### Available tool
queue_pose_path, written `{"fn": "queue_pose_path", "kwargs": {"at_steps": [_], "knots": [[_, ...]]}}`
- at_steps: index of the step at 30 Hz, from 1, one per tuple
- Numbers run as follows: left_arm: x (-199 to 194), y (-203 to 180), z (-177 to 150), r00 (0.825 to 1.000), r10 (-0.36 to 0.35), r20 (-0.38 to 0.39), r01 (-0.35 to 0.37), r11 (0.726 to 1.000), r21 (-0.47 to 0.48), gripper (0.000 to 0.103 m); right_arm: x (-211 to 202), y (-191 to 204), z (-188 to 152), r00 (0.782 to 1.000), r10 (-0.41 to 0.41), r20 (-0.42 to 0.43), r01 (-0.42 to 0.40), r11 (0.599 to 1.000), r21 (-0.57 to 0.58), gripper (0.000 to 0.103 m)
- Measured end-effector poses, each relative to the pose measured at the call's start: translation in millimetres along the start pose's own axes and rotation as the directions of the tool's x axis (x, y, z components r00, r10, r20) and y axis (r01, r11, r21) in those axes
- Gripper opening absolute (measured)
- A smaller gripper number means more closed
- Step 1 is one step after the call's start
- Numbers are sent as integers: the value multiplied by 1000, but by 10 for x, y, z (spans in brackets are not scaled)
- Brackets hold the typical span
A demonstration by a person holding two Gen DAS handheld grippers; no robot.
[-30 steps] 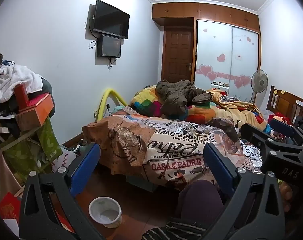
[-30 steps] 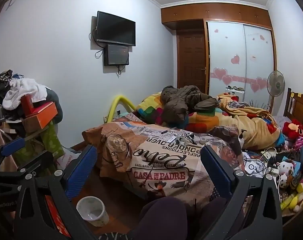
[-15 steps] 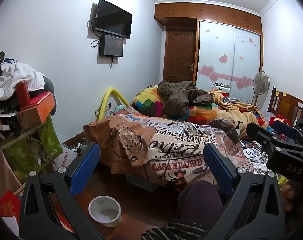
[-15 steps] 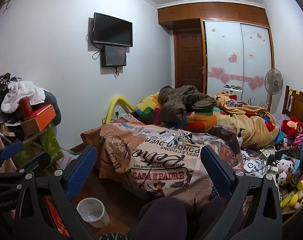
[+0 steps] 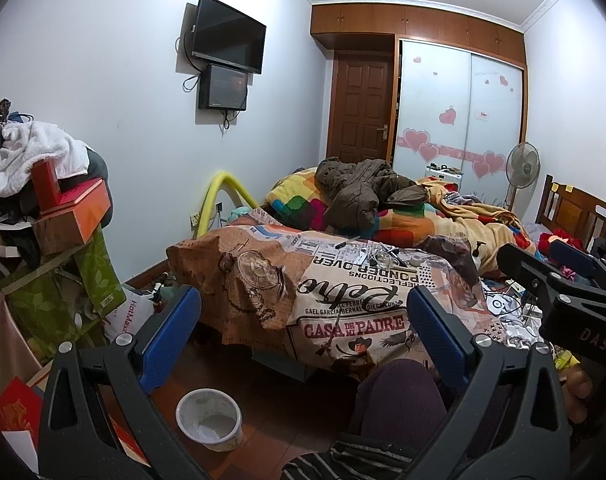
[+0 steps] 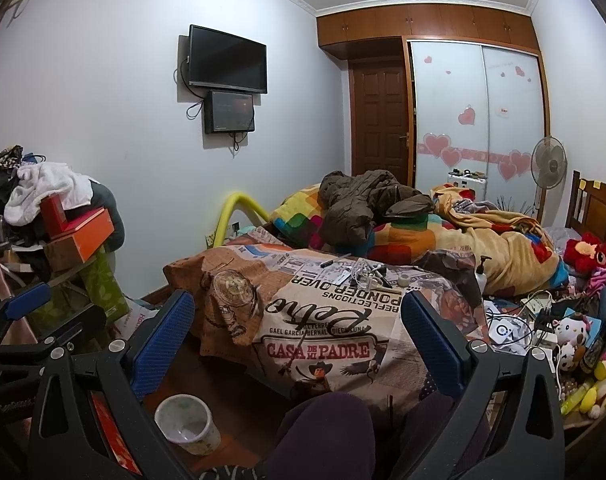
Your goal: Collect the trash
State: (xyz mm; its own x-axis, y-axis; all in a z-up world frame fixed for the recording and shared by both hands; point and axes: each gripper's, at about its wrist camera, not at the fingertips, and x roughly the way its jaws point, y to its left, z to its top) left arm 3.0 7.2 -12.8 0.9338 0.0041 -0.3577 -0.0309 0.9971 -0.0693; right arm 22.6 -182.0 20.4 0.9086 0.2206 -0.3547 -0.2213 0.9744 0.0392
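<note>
While both grippers are held level above the seated person's lap, pointing across the room at the bed, the left gripper has its blue-padded fingers spread wide with nothing between them. The right gripper matches it: jaws fully apart, holding nothing, and in the left view it shows at the right edge. Down on the wooden floor sits the white trash bin, a small round pail standing upright near the foot of the bed, just beside the left finger in both views. Inside it shows only pale, smudged walls and bottom; whether anything lies in there I cannot tell. Small clutter sits on the printed bedspread.
</note>
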Motion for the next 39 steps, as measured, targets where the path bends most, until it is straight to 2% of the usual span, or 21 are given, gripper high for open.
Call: {"fn": "queue_pose_path", "kwargs": {"at_steps": [39], "knots": [[15,4,-9,1000,-1,-7,1,1000,-7,103,-13,-11,-8,1000,-1,2,1,1000,-1,103]]}}
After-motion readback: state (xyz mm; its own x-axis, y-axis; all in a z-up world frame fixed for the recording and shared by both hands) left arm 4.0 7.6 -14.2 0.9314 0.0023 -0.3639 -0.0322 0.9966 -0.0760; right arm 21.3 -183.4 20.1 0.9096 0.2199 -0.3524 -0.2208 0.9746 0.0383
